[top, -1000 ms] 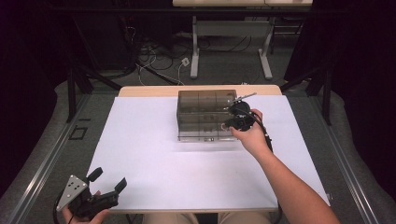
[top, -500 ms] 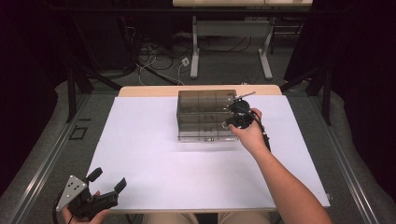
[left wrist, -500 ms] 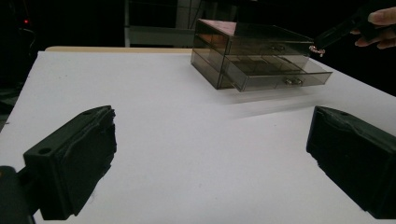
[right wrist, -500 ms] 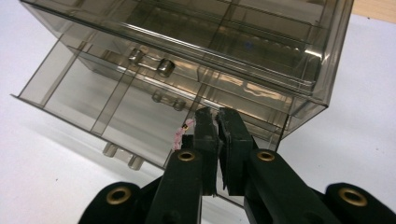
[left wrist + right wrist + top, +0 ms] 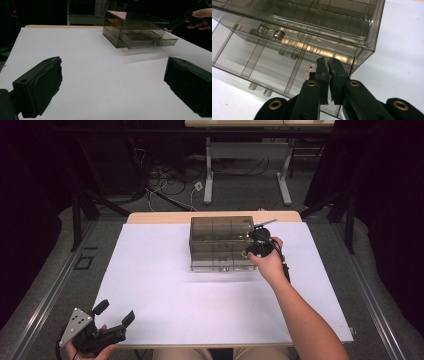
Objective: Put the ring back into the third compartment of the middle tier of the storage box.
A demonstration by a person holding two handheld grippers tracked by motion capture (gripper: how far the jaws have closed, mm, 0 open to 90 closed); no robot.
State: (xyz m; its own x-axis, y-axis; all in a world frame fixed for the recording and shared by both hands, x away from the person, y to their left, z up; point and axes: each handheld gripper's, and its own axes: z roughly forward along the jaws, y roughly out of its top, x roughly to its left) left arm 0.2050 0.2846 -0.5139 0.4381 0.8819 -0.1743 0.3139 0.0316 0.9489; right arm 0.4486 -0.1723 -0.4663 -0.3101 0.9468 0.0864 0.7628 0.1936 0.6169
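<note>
While the right gripper [image 5: 327, 65] hangs over the pulled-out lower drawer [image 5: 262, 67] of the smoky plastic drawer box [image 5: 221, 242], its jaws are pressed together on a small pink thing [image 5: 308, 73] with a bead-like tip at the centre of the right gripper view — too small to identify, possibly an earring or a bit of chain. In the high view the box sits just above mid-frame on the white table [image 5: 165, 290], its lower drawer slid out toward the person, the upper drawer [image 5: 140, 25] shut. Judging from this, the opening is done and the item has been brought over a compartment at the drawer's right end; releasing it and pushing the drawer closed appear to remain. At lower left of the high view, the left gripper [image 5: 116, 322] rests idle, jaws spread wide — empty.
</note>
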